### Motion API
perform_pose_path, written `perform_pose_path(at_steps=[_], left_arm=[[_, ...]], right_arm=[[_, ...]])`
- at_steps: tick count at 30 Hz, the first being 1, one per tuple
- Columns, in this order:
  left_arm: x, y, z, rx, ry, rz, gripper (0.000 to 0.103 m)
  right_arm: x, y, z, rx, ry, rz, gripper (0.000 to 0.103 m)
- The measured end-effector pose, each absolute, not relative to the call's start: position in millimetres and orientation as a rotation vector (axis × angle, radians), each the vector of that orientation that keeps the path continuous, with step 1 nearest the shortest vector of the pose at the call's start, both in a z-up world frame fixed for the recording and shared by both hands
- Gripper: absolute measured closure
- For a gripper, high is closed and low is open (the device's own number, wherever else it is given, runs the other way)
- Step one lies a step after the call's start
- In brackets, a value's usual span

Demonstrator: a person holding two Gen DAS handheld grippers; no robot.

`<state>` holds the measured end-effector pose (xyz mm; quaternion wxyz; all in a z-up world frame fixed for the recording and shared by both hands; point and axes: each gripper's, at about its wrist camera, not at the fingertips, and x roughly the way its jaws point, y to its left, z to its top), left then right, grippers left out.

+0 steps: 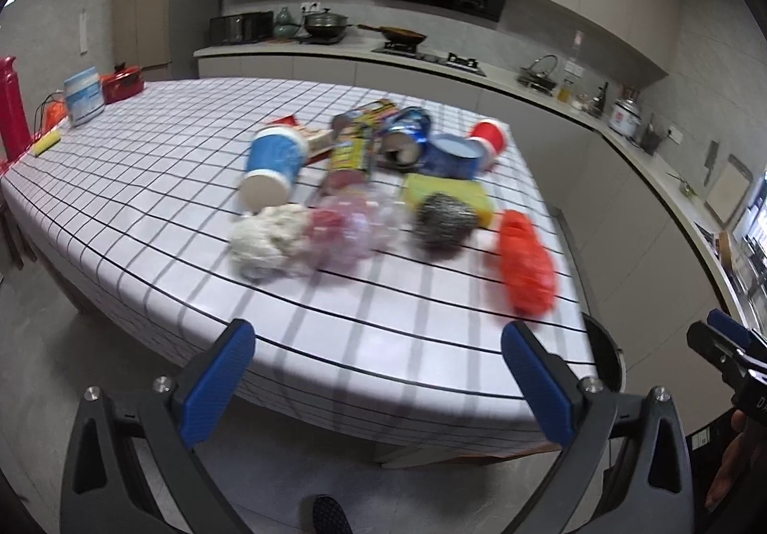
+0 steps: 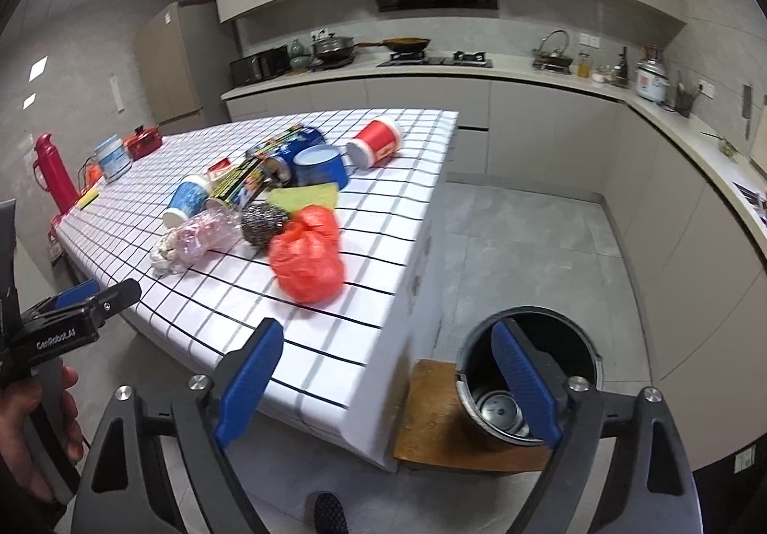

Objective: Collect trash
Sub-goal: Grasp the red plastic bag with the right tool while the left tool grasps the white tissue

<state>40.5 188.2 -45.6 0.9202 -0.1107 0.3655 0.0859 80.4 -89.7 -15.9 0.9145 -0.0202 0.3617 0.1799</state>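
Observation:
Trash lies in a heap on the checked table (image 1: 144,179) (image 2: 335,332): an orange plastic bag (image 1: 525,268) (image 2: 307,253), a steel scourer (image 1: 443,220) (image 2: 261,222), a crumpled clear bag (image 1: 350,227) (image 2: 206,234), a white wad (image 1: 266,239), a blue paper cup (image 1: 273,165) (image 2: 187,201), a red cup (image 1: 489,138) (image 2: 376,141) and cans. A dark bin (image 2: 527,376) stands on a wooden stool (image 2: 431,414) off the table's near corner. My left gripper (image 1: 378,380) is open and empty before the table edge. My right gripper (image 2: 388,385) is open and empty, between table corner and bin.
A yellow-green sponge (image 1: 450,193) (image 2: 307,196) lies behind the scourer. A red flask (image 1: 12,107) (image 2: 55,174), a tub and a red box stand at the table's far left. Kitchen counters run along the back and right, with grey floor (image 2: 517,246) between.

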Motion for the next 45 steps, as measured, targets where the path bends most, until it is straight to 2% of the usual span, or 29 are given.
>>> perform_pose_path(at_steps=[1,3,8,12,20,22,29,34,36,39,45], left_arm=[[45.4,197.8,-49.2,-0.217,0.758,0.184,0.005],[54.0,211.5,-55.6,-0.200,0.775,0.194,0.016],[82.6,248.8,-79.5,-0.214,0.817,0.188,0.027],[97.3,265.7,-89.4,-0.223,0.831,0.157,0.032],[118.9,281.4,-96.6,-0.212,0.832,0.106,0.033],[122.3,288.4,-98.0,-0.213,0.836,0.098,0.037],[125.2,298.0,-99.2,-0.224,0.838,0.061,0.039],[128.4,299.7,-100.7,-0.231,0.837,0.047,0.040],[131.7,300.2,-100.1,-0.235,0.835,0.041,0.040],[131.4,298.0,-98.6,-0.225,0.830,0.040,0.040],[136.3,295.6,-104.8,-0.209,0.846,0.039,0.042]], right_arm=[[84.5,-80.9,-17.9,-0.045,0.752,0.382,0.019],[93.1,-62.0,-23.8,-0.055,0.768,0.400,0.026],[117.3,-20.5,-40.7,-0.078,0.820,0.414,0.040],[134.8,3.8,-55.0,-0.081,0.857,0.395,0.041],[159.8,23.6,-77.7,-0.070,0.910,0.351,0.042],[166.2,28.2,-81.6,-0.067,0.919,0.345,0.042],[181.7,39.1,-88.7,-0.051,0.936,0.342,0.051],[188.4,41.2,-90.7,-0.036,0.938,0.334,0.051],[189.5,40.1,-89.3,-0.027,0.935,0.333,0.049],[187.9,39.5,-84.2,-0.033,0.915,0.322,0.039],[196.0,40.3,-88.9,-0.031,0.927,0.324,0.040]])
